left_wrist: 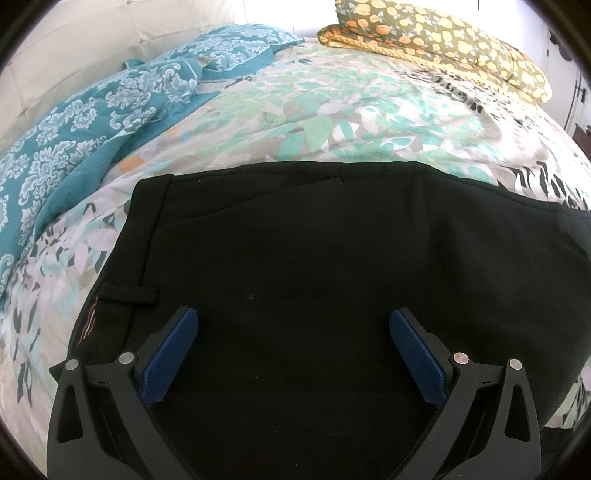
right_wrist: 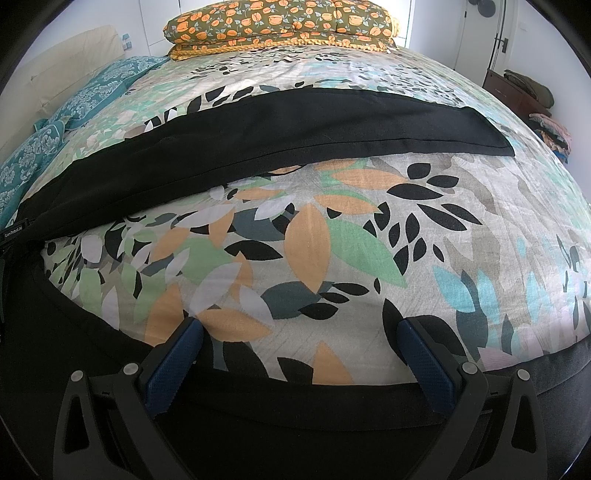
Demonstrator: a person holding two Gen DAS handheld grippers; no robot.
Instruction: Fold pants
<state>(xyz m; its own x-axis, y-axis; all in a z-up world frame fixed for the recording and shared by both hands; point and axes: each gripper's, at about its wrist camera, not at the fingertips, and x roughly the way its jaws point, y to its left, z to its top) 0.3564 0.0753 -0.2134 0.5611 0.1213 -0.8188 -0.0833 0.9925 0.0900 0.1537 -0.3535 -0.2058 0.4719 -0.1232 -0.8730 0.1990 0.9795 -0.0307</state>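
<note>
Black pants (left_wrist: 314, 258) lie flat on a leaf-print bedsheet (left_wrist: 295, 110). In the left wrist view the waistband with a belt loop (left_wrist: 129, 293) is at the left, and my left gripper (left_wrist: 293, 321) hovers open over the seat area with nothing between its blue pads (left_wrist: 170, 354). In the right wrist view one pant leg (right_wrist: 295, 129) stretches across the bed to its hem at the right, and the other leg (right_wrist: 295, 413) runs along the bottom under my right gripper (right_wrist: 301, 328). That gripper is open, its fingertips over the sheet between the two legs.
A teal patterned blanket (left_wrist: 74, 140) lies bunched at the left of the bed. Folded olive bedding with orange flowers (right_wrist: 280, 26) sits at the far side. A dark cabinet with piled clothes (right_wrist: 532, 99) stands beyond the bed's right edge. A cream headboard (right_wrist: 55, 70) is at the left.
</note>
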